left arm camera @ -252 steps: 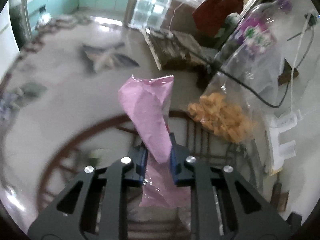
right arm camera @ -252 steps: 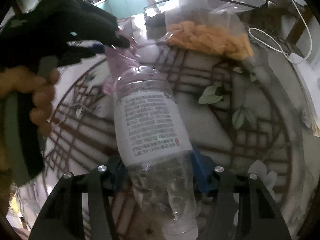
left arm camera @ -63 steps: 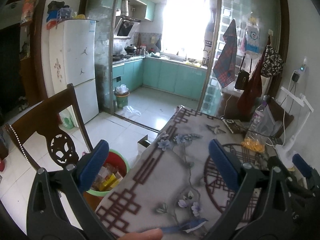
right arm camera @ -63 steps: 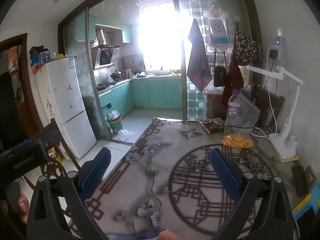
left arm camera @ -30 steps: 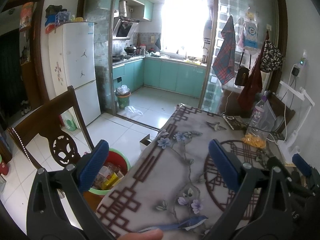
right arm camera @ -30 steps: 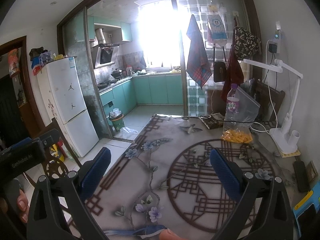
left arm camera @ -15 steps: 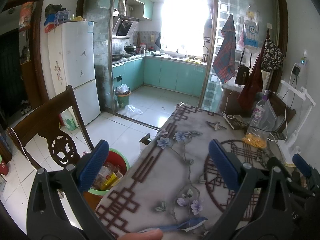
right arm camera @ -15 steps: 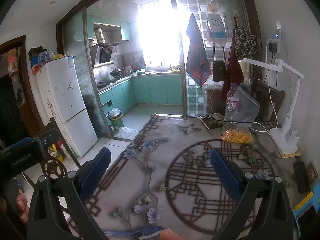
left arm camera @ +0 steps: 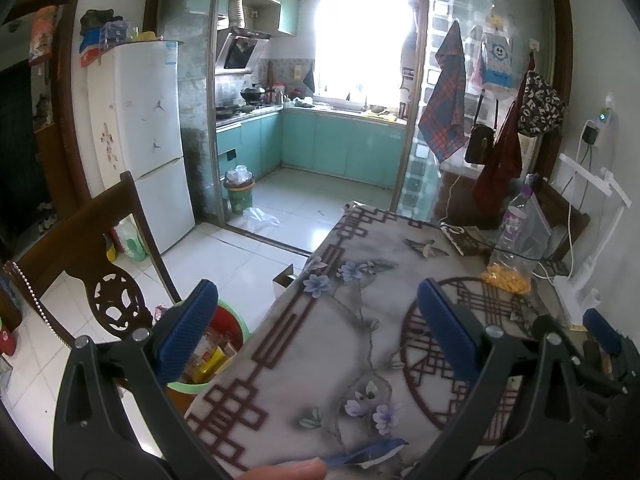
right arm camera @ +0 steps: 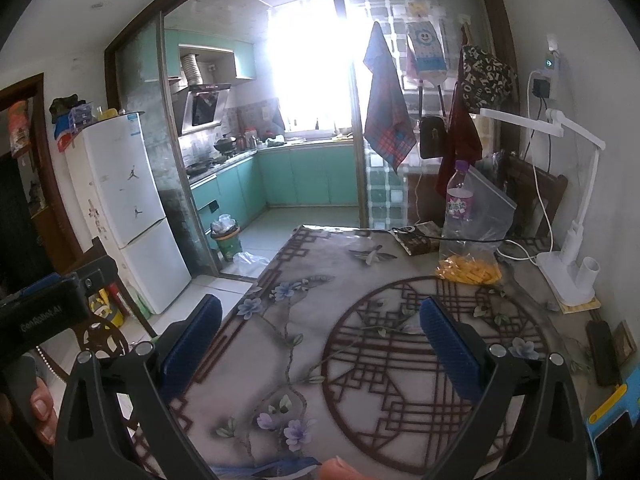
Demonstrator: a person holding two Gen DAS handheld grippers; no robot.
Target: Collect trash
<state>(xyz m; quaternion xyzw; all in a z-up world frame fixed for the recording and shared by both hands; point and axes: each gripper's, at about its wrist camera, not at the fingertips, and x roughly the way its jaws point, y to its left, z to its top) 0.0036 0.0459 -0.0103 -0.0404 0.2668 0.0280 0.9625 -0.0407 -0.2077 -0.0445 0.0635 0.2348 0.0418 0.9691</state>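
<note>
Since the earliest frames, both grippers have let go of their loads: the pink wrapper and the clear bottle are gone from the fingers, and over the last two seconds the views have barely shifted. Left gripper point(left arm camera: 316, 316) is spread wide with nothing between its blue pads, held above the near left edge of the table point(left arm camera: 320, 360). Right gripper point(right arm camera: 322, 328) is equally wide and empty, over the near middle of the table.

Trash sits in the bin point(left arm camera: 208, 354), a green-rimmed red tub on the floor just left of the table's near corner, beside the chair point(left arm camera: 100, 264); yellow and mixed wrappers show inside it. Which pieces are the wrapper and bottle cannot be told.

At the far right of the table stand a bottle point(right arm camera: 458, 204) with a purple label and a clear bag point(right arm camera: 476, 248) of orange snacks, touching. A white lamp point(right arm camera: 568, 264) stands right of them. A fingertip point(left arm camera: 288, 470) shows at the bottom edge of the left view.
</note>
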